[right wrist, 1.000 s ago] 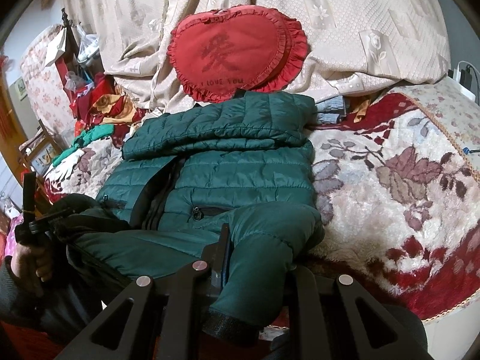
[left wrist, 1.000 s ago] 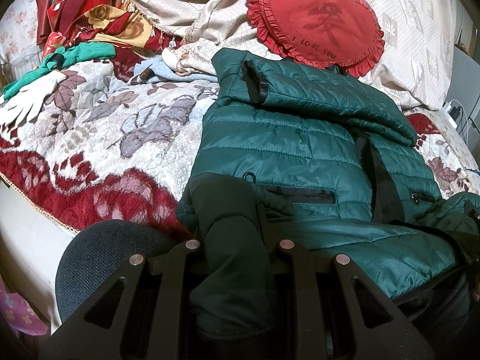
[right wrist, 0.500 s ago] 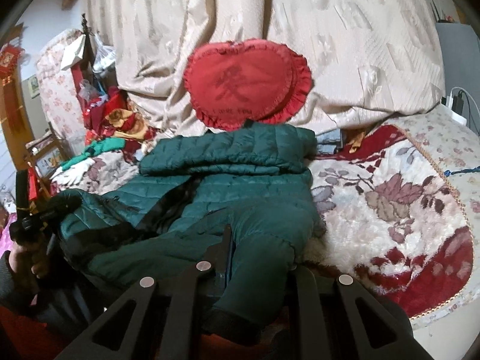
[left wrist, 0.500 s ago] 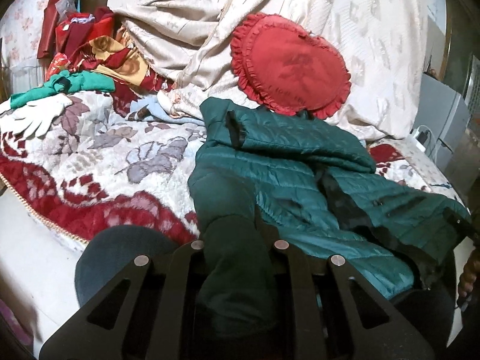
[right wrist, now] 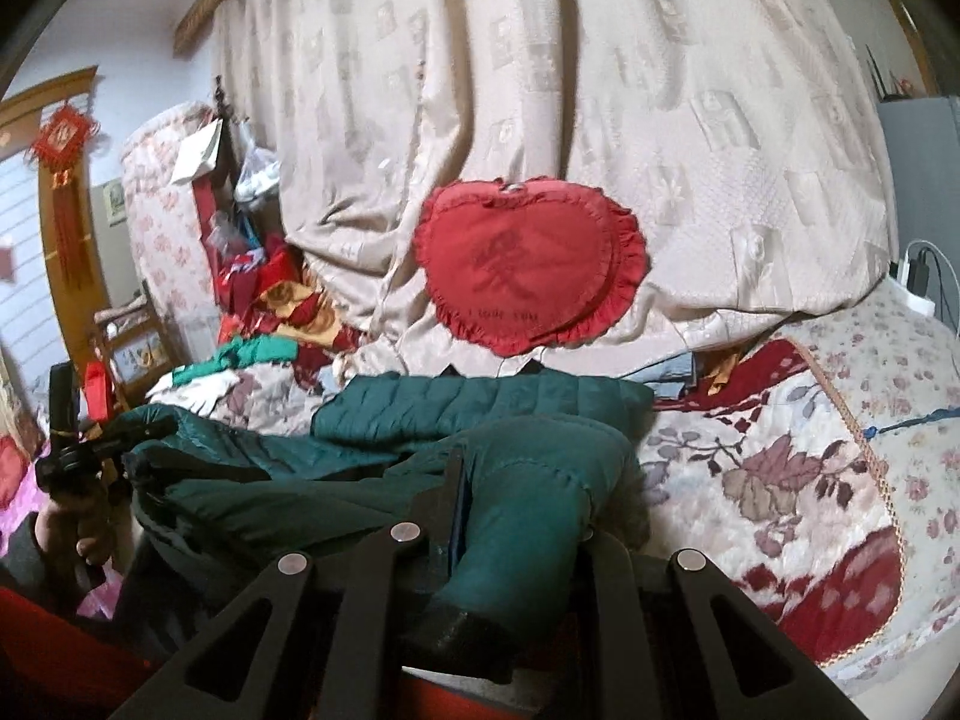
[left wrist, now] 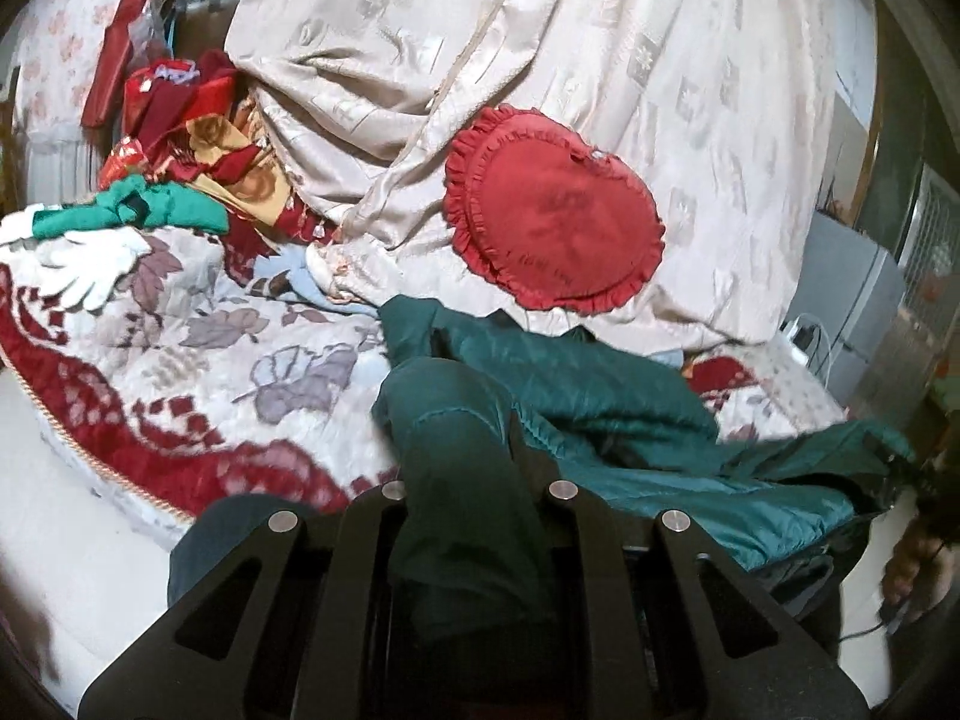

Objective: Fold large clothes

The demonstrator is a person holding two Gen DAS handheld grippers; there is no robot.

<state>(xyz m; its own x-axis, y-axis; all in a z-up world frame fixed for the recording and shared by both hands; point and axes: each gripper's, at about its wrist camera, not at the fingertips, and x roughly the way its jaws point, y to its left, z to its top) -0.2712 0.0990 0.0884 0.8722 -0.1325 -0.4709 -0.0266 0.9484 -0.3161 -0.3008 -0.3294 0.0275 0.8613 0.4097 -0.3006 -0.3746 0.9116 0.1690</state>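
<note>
Left gripper and right gripper each clamp a corner of the green jacket at the bed's near edge. Raise both corners level, keeping the hem taut, then fold it toward the collar.

Soft, even indoor light, mild motion blur, heavy fisheye bending and dark vignetted corners.

On the left gripper a bunched sleeve of the green jacket covers the fingertips, and the right gripper is buried the same way, so neither grip point shows. The jacket's near hem drops out of sight behind both rigs. The small lettering on the red heart cushion is too soft to read (just a smudge). At far left the bed clutter blurs together.
</note>
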